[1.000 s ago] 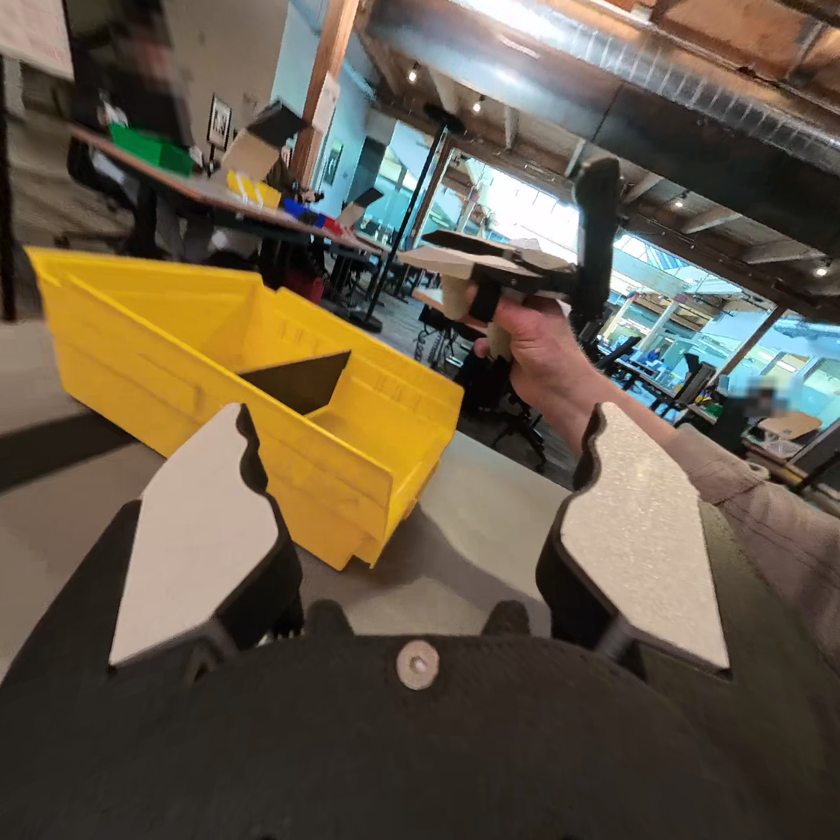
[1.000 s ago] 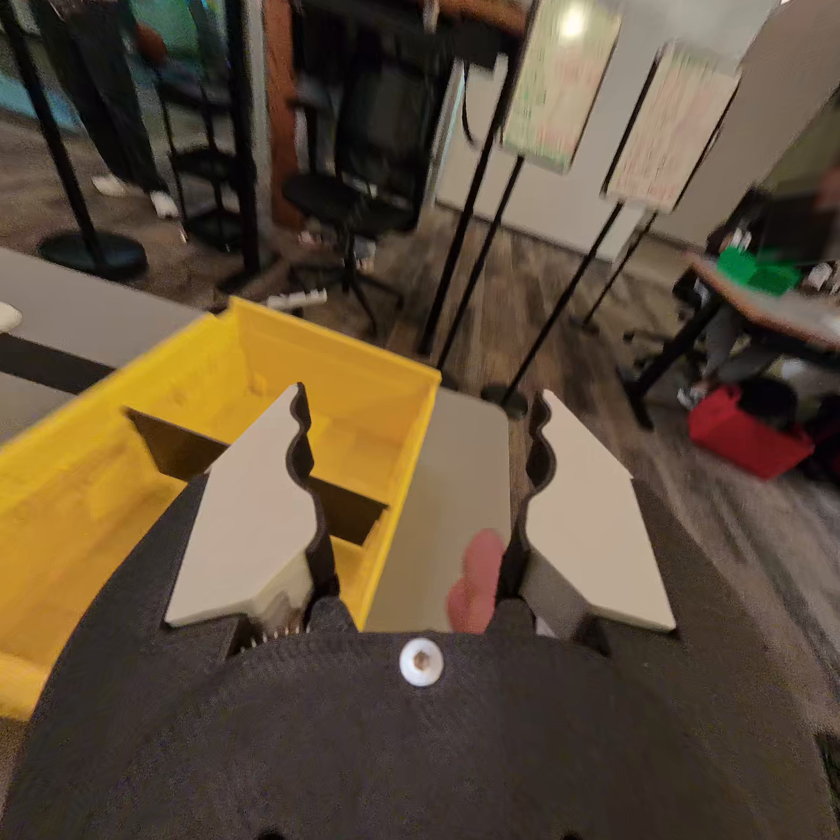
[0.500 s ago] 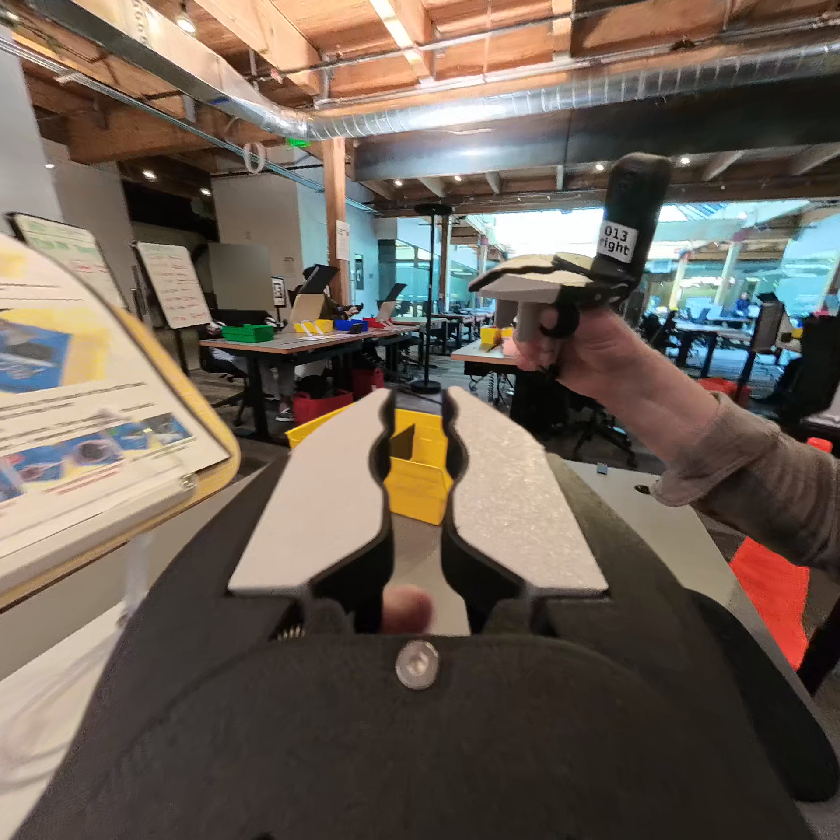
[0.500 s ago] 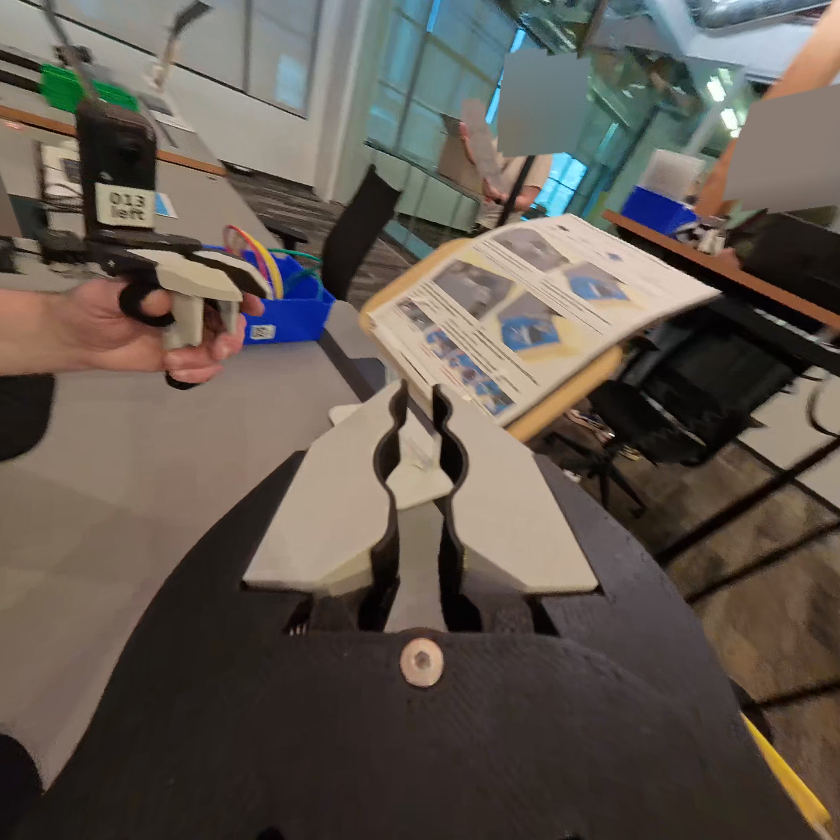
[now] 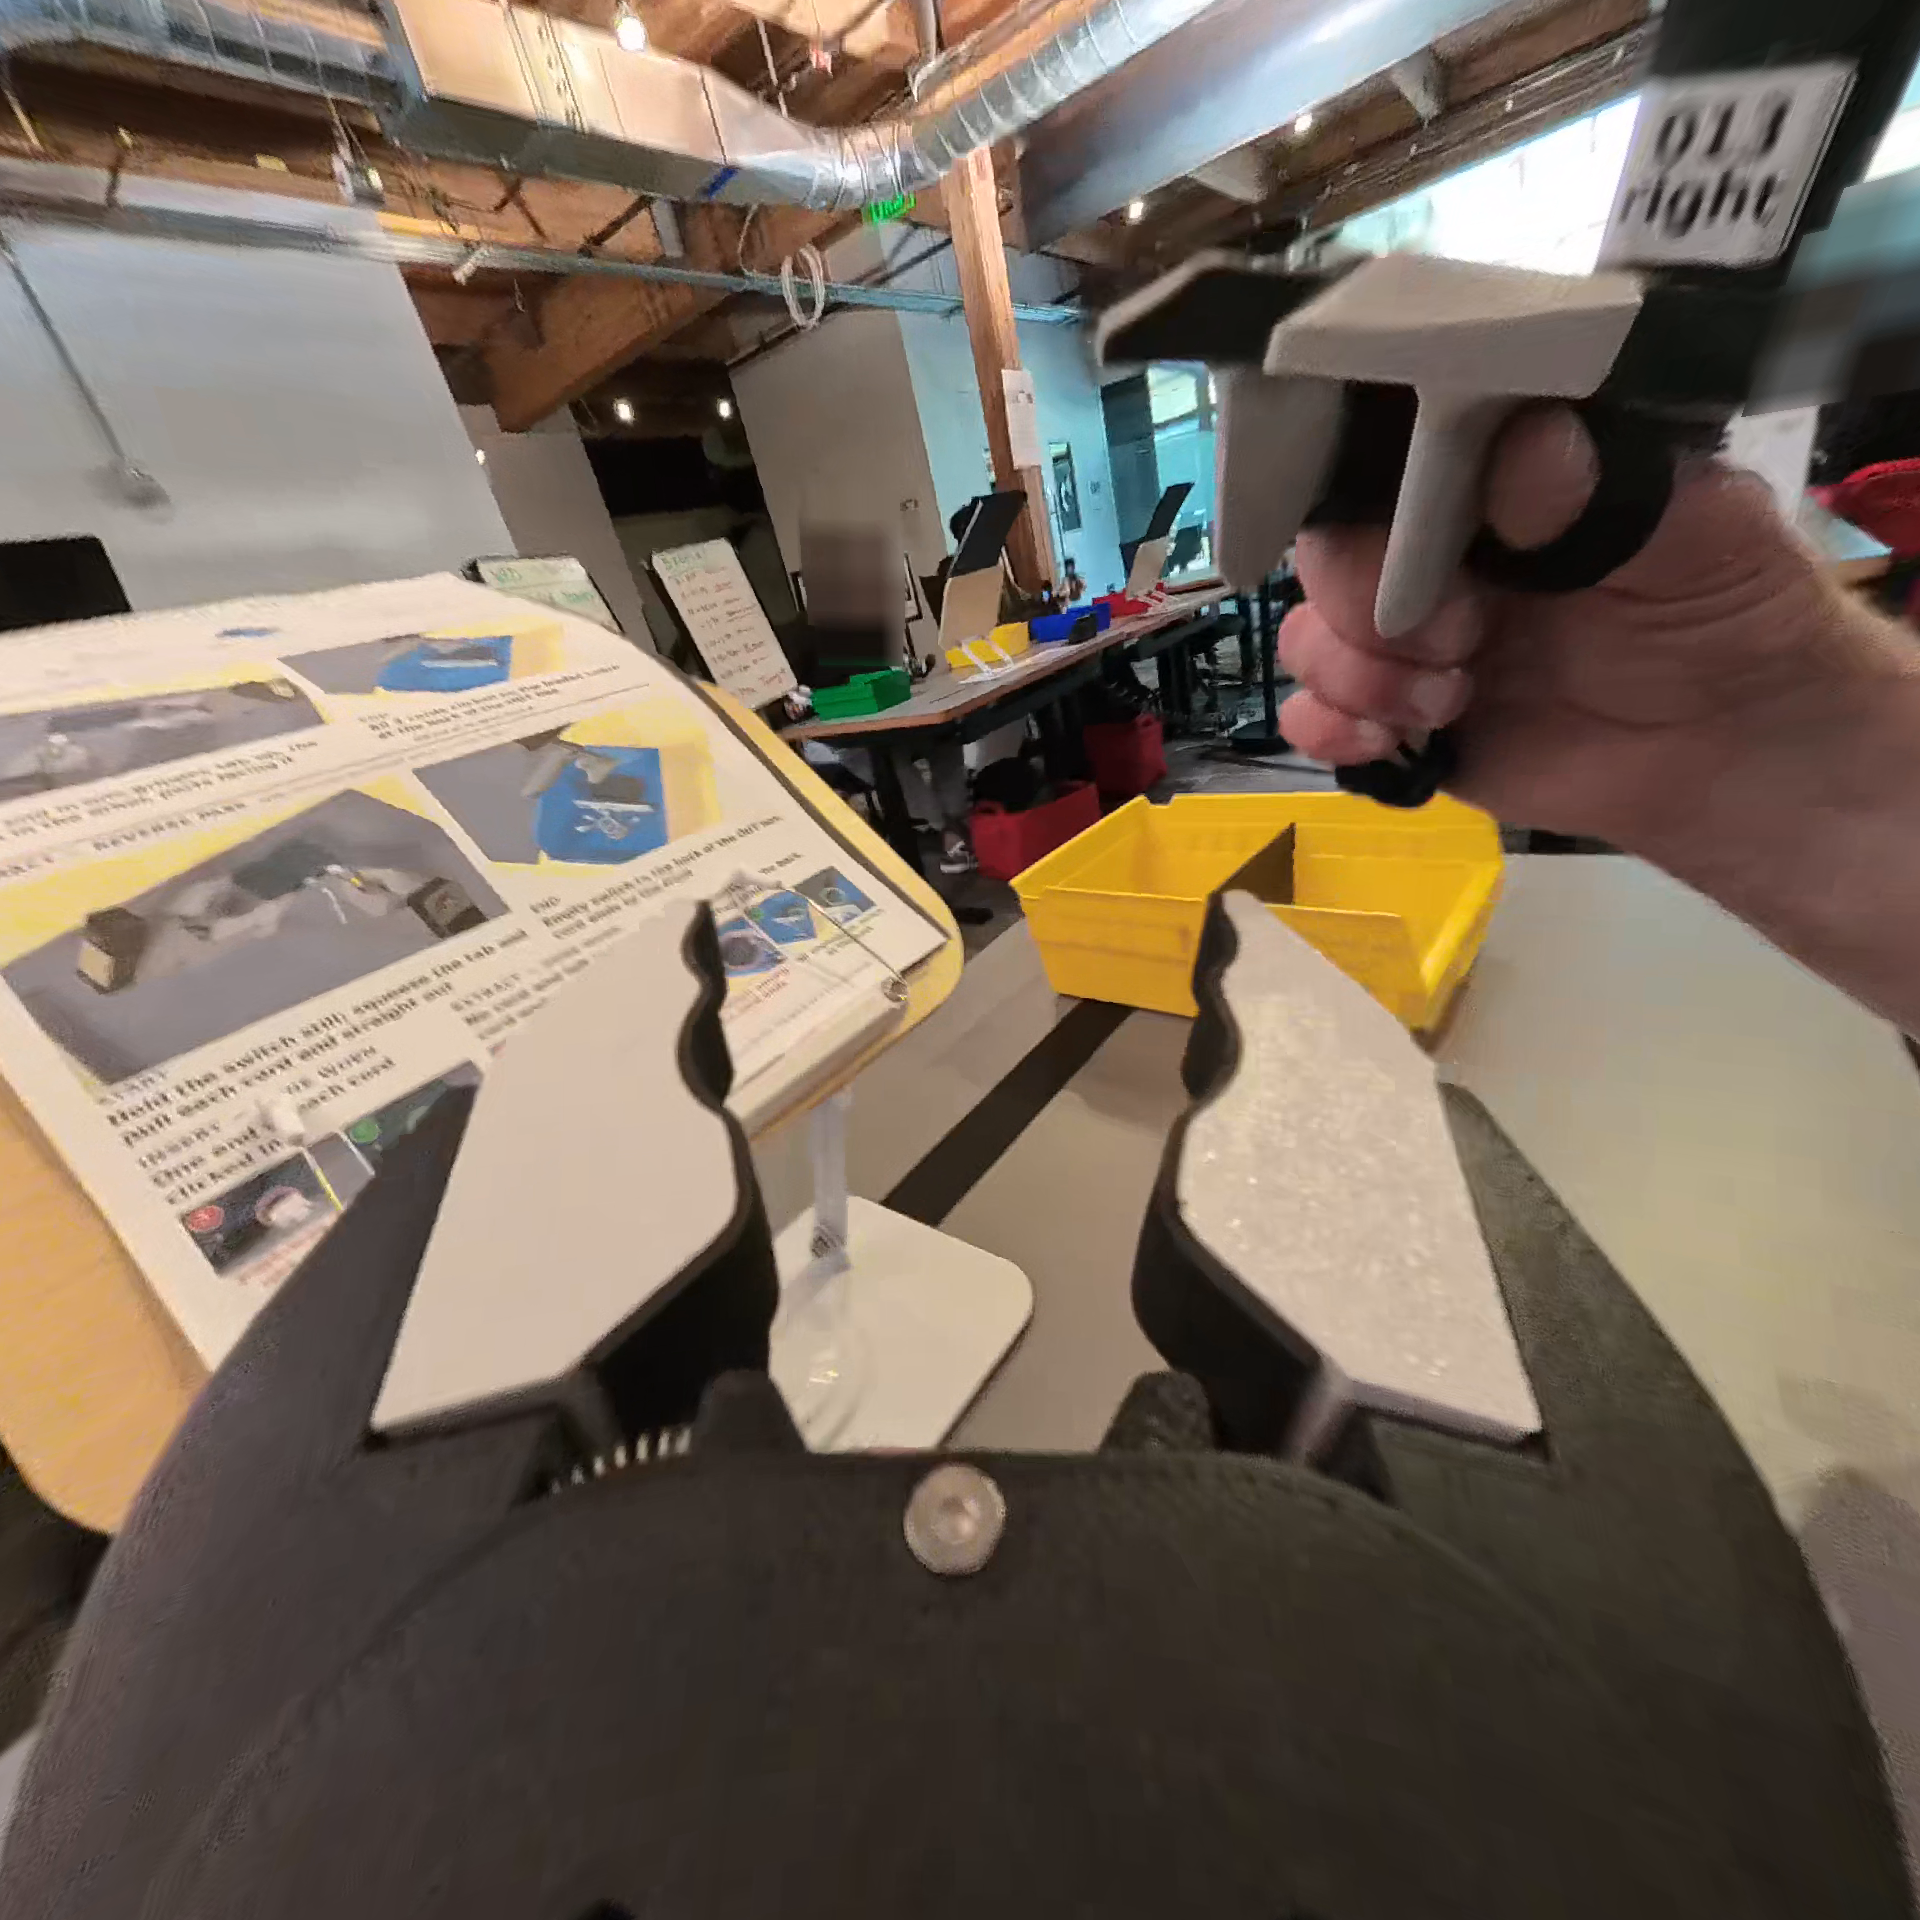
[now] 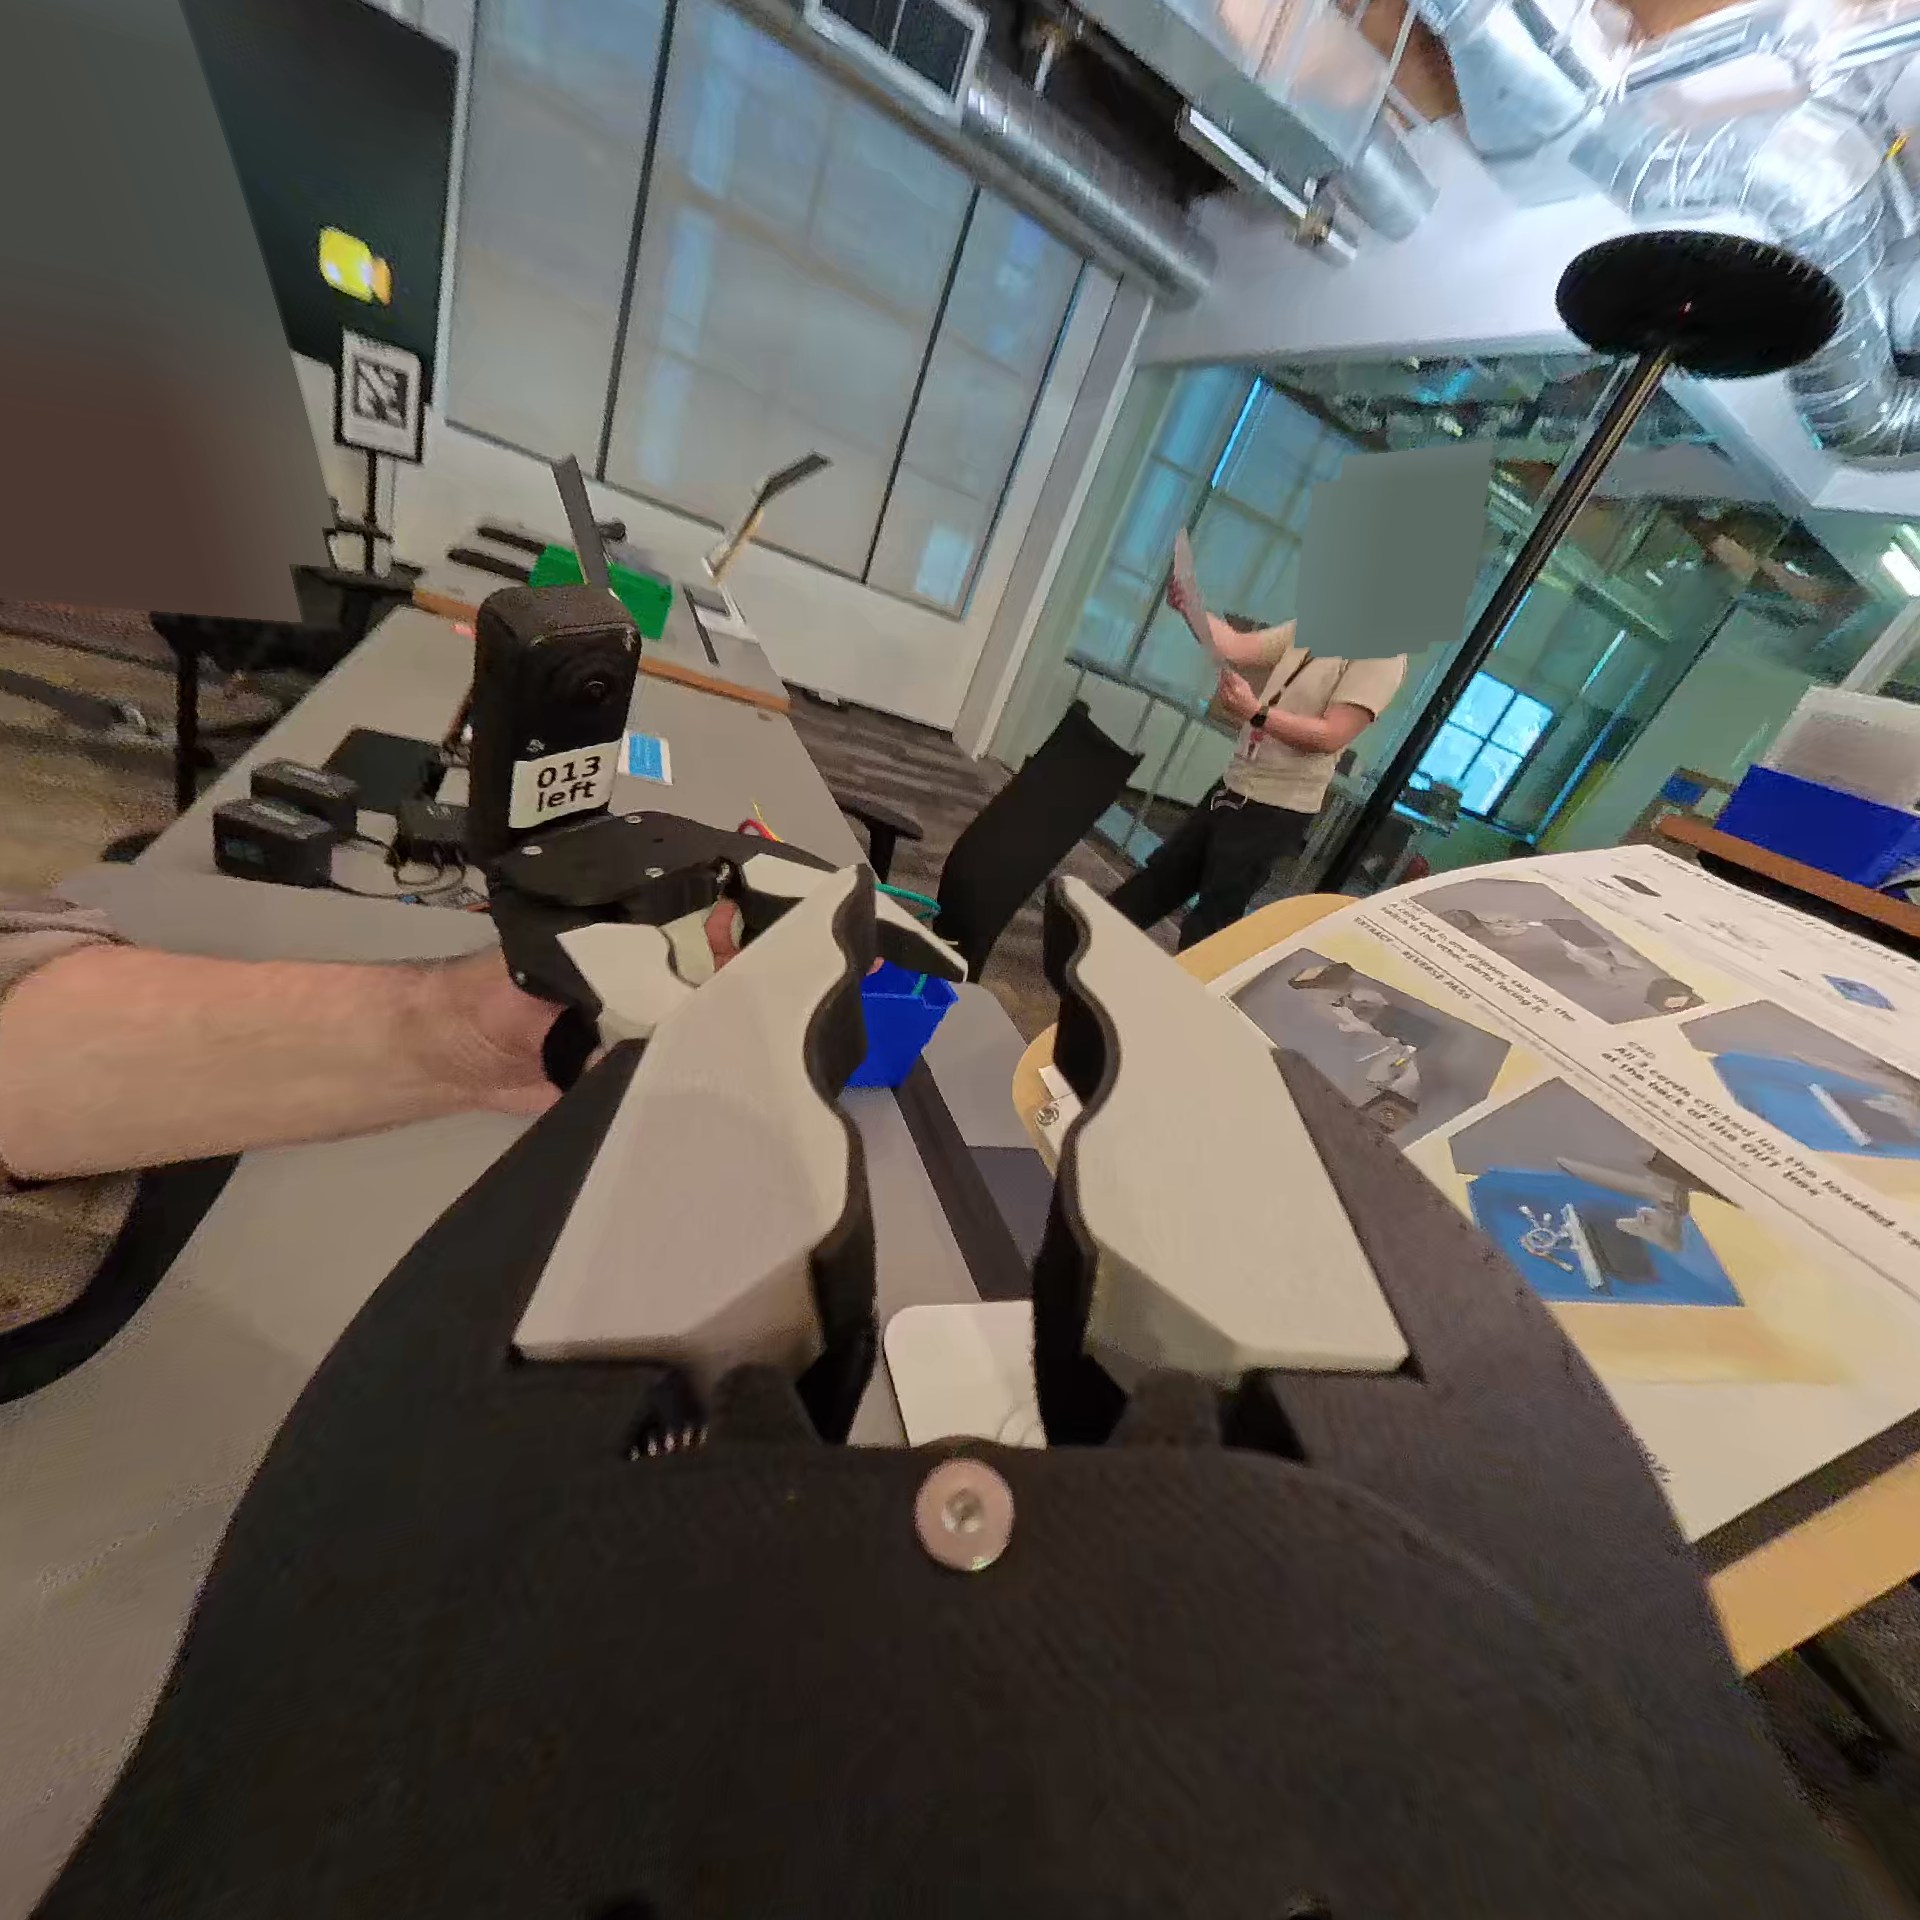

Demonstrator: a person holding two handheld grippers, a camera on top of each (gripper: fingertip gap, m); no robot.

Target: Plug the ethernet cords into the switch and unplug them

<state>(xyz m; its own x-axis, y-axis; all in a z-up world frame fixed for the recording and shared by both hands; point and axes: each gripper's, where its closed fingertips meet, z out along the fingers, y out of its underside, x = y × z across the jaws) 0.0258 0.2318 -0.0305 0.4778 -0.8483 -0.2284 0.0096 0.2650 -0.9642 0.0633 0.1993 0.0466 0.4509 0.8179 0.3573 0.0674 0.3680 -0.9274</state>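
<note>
My left gripper (image 5: 961, 935) is open and empty, held above the grey table (image 5: 1621, 1091) and pointing at a yellow divided bin (image 5: 1340, 925). My right gripper (image 6: 956, 904) is open with a narrower gap and empty. It also shows in the left wrist view (image 5: 1340, 488), held in a hand at the upper right. The left gripper shows in the right wrist view (image 6: 665, 945), in front of a blue bin (image 6: 899, 1029) that holds coloured cords (image 6: 902, 906). No switch is in view.
An instruction sheet on a wooden board (image 5: 436, 862) stands on a white-based stand (image 5: 914, 1309) between the grippers; it also shows in the right wrist view (image 6: 1621, 1101). Small black devices (image 6: 281, 821) lie on the table at the far left. A person (image 6: 1278, 769) stands beyond it.
Both grippers have gone from nearly shut to open. The left view has swung so the yellow bin and the sheet are nearer, and the right gripper has come closer to it.
</note>
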